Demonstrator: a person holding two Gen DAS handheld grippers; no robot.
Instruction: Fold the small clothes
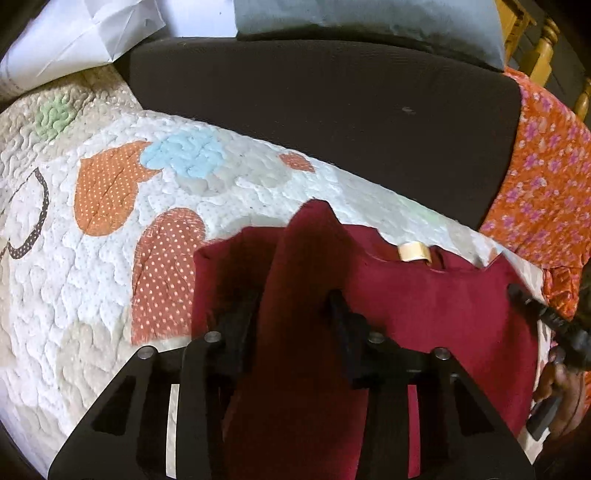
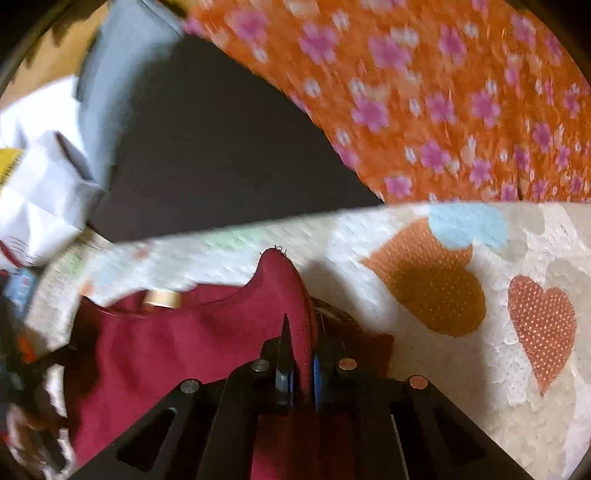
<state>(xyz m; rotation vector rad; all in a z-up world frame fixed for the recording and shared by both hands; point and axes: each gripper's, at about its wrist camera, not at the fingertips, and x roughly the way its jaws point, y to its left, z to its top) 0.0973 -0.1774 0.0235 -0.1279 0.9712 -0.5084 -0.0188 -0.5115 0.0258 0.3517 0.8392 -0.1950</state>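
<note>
The right claw is clamped on a raised fold of the maroon garment, while the left claw stands apart around another fold, perhaps touching it, over the quilt.

Place: a home, likely a bedroom.
Bedding: quilted cover with heart patches.
Cushion: grey pillow at the far edge.
Furniture: turned yellow wooden posts.
Textile: orange floral cloth draped nearby.
</note>
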